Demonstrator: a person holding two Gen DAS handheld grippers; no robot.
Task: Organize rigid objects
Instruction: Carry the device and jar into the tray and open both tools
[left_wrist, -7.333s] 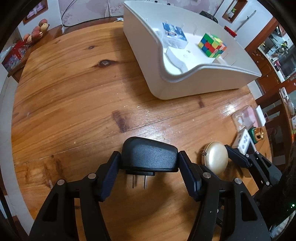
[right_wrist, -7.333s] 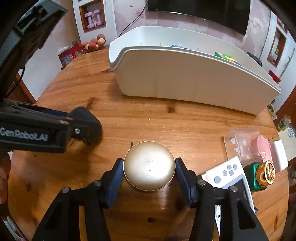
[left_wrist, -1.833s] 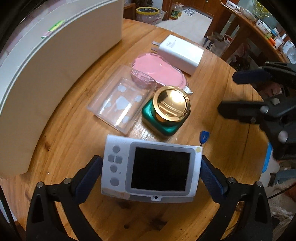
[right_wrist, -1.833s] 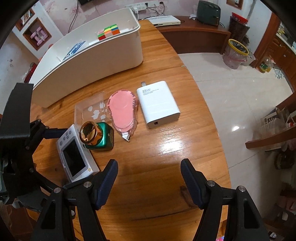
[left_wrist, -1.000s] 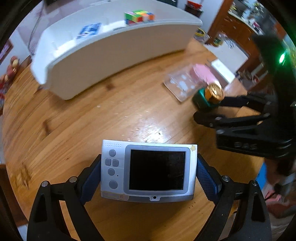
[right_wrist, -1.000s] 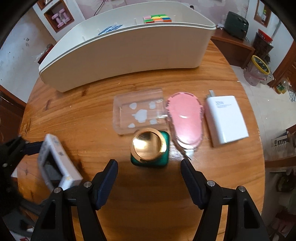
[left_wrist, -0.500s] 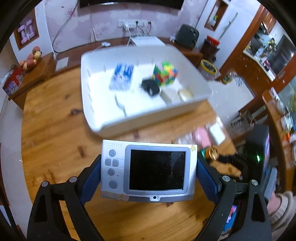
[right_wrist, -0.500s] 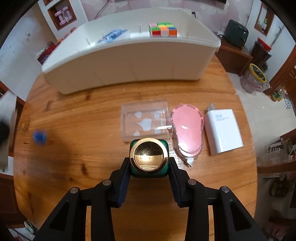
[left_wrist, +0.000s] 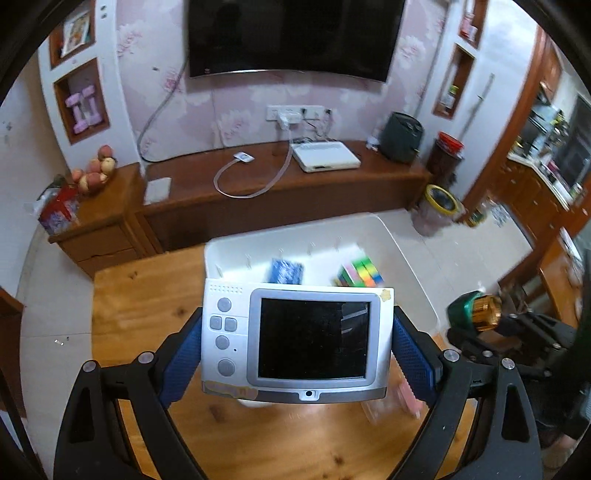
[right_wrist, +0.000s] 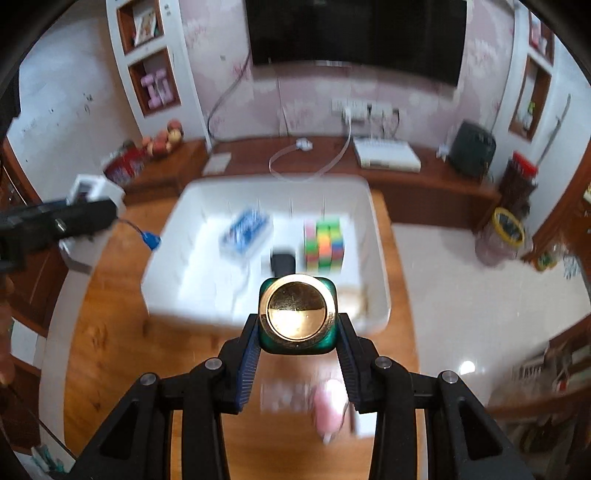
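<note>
My left gripper (left_wrist: 297, 343) is shut on a white handheld device with a dark screen (left_wrist: 295, 339), held high above the wooden table (left_wrist: 147, 295). My right gripper (right_wrist: 297, 325) is shut on a green bottle with a gold cap (right_wrist: 297, 319), also lifted off the table. The bottle (left_wrist: 474, 314) shows at the right of the left wrist view. A white bin (right_wrist: 184, 288) lies below and ahead of both. It holds a colour cube (right_wrist: 324, 238), a blue packet (right_wrist: 245, 229) and a black plug (right_wrist: 282, 263).
On the table under the right gripper lie a clear plastic case (right_wrist: 284, 397), a pink case (right_wrist: 328, 410) and a white charger (right_wrist: 364, 424), all blurred. A dark wooden cabinet (left_wrist: 258, 195) runs along the wall behind the table. White floor lies to the right.
Both grippers have risen well above the table. The right gripper closed on the green bottle and lifted it. The bin has come into view beneath them.
</note>
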